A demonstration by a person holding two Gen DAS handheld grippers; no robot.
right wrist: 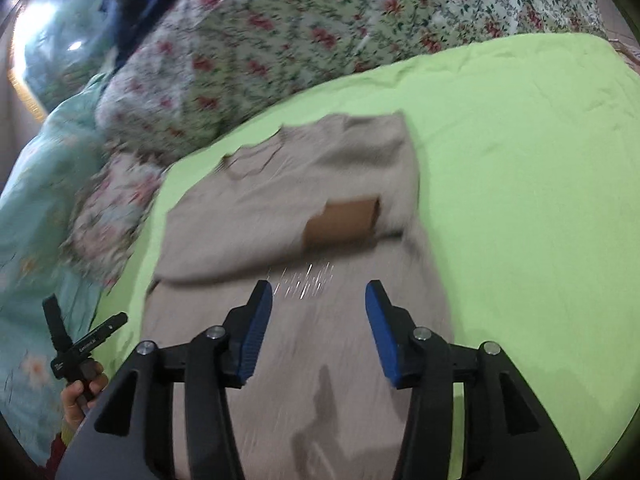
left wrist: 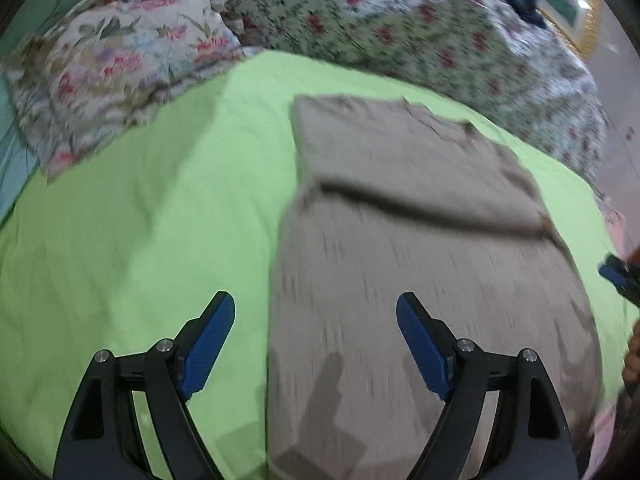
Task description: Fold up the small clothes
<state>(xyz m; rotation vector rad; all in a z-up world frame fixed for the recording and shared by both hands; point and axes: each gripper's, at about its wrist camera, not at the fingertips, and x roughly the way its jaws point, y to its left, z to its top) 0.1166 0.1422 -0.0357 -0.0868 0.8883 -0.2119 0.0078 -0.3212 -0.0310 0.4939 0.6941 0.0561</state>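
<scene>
Blue-padded fingers of the left gripper [left wrist: 316, 312] stand wide apart with nothing between them, one over the green sheet [left wrist: 132, 240], the other over the beige garment [left wrist: 420, 240], which lies flat on that sheet with its far part folded over. Right gripper [right wrist: 319, 296] hovers above the same garment, jaws parted and empty; a brown patch [right wrist: 342, 222] shows beyond it, floral bedding [right wrist: 280, 40] behind

A matt beige cloth garment [right wrist: 304, 320] bearing a brown paper-like patch [right wrist: 342, 220] lies on a smooth matt lime-green sheet [right wrist: 520, 200], beyond which sits soft floral-print bedding [right wrist: 280, 40], while the grippers' fingers [right wrist: 256, 332] show matt black plastic, ribbed blue pads and shiny metal pins.
</scene>
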